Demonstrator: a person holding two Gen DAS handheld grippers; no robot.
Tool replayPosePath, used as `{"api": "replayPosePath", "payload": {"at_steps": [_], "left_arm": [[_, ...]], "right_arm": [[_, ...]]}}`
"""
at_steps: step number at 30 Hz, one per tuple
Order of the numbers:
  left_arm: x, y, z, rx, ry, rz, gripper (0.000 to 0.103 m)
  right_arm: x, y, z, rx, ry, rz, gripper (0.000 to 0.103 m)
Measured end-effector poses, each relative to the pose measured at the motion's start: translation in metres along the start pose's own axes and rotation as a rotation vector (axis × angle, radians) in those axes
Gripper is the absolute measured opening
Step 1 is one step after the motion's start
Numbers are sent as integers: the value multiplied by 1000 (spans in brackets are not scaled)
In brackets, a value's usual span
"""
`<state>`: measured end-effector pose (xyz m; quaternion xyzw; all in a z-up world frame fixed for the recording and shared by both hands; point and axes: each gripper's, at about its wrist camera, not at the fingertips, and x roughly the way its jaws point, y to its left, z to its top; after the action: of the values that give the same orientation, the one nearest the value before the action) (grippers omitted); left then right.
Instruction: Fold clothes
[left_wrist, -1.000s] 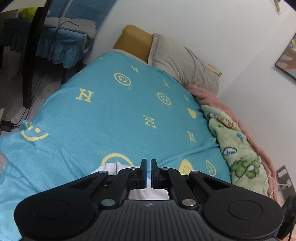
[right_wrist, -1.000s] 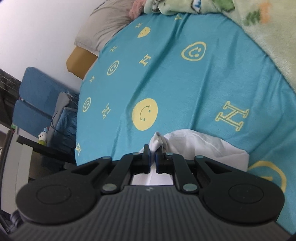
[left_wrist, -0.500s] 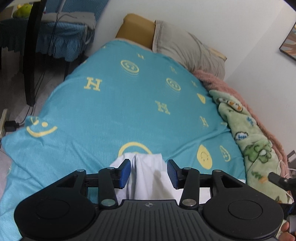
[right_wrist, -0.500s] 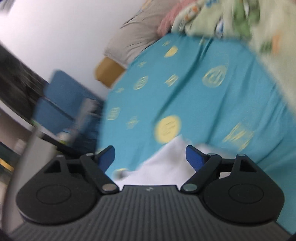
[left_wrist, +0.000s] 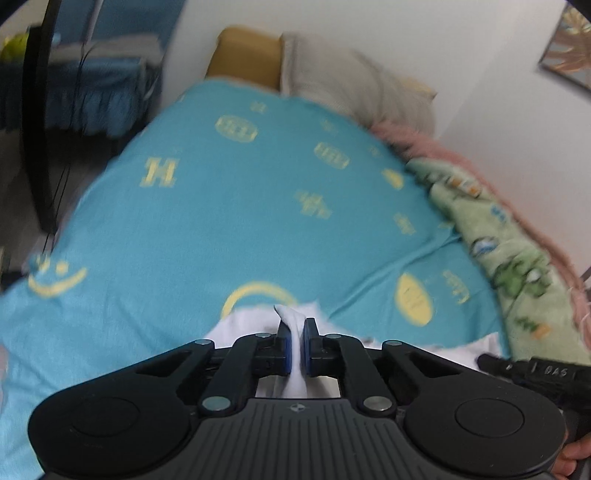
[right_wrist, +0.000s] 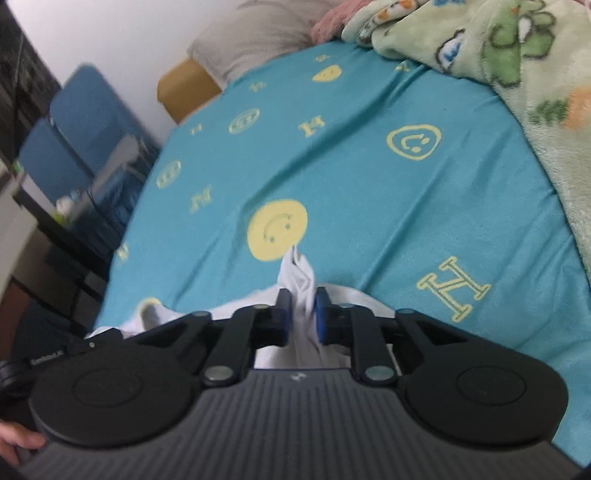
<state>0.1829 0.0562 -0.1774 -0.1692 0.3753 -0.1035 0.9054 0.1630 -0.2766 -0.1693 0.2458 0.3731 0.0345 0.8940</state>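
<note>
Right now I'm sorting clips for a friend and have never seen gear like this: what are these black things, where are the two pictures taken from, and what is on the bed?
No robot here: a person holds a black two-finger gripper in each hand, and each carries a wide-angle camera looking forward along its fingers. One picture comes from the left gripper, the other from the right gripper. Both look over a bed with a teal sheet printed with yellow smileys and letters, a grey pillow at its head and a green fleece blanket along the side. A white garment lies near the front edge. Both grippers have just closed, each pinching a fold of that white cloth between its blue pads.
</note>
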Motion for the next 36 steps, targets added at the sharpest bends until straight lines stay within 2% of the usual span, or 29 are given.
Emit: {"api": "replayPosePath", "payload": {"at_steps": [1, 4, 7, 13, 16, 17, 18, 19, 20, 21, 22, 23, 26, 28, 32, 36], "left_arm": [[-5, -4, 6, -1, -16, -6, 6], [-15, -24, 27, 83, -75, 17, 5], [-3, -34, 35, 128, -76, 36, 5], [28, -31, 20, 153, 7, 92, 10], [21, -26, 19, 141, 19, 94, 29], [15, -26, 19, 140, 11, 87, 44], [10, -29, 19, 147, -4, 87, 52], [5, -32, 18, 162, -15, 90, 53], [-1, -35, 18, 176, -27, 92, 54], [-5, -39, 16, 189, -32, 89, 56], [-10, -43, 14, 202, -37, 86, 57], [-14, -46, 10, 214, -39, 79, 58], [-19, -58, -6, 253, -17, 64, 58], [-17, -65, -19, 284, 0, 57, 58], [0, -71, -41, 338, 30, 108, 58], [20, -67, -53, 348, 60, 134, 58]], "right_arm": [[-5, 0, 1, 10, -21, 5, 12], [-16, 4, 6, -2, -96, -7, 11], [-12, 5, 11, -16, -120, -35, 11], [8, 7, 8, -58, -77, -109, 14], [-3, 18, 8, -99, -114, -119, 14], [-9, 23, 8, -114, -136, -124, 16], [-14, 26, 8, -129, -159, -132, 16], [-20, 30, 8, -142, -179, -139, 17], [-24, 32, 8, -152, -191, -142, 28], [-28, 33, 8, -160, -202, -142, 52], [-31, 34, 7, -164, -212, -134, 64], [-33, 35, 6, -169, -219, -125, 72], [-33, 43, -1, -226, -197, -88, 71], [-29, 51, -7, -279, -172, -68, 62], [-4, 53, -21, -312, -65, -69, 45], [14, 47, -28, -291, 6, -90, 44]]}}
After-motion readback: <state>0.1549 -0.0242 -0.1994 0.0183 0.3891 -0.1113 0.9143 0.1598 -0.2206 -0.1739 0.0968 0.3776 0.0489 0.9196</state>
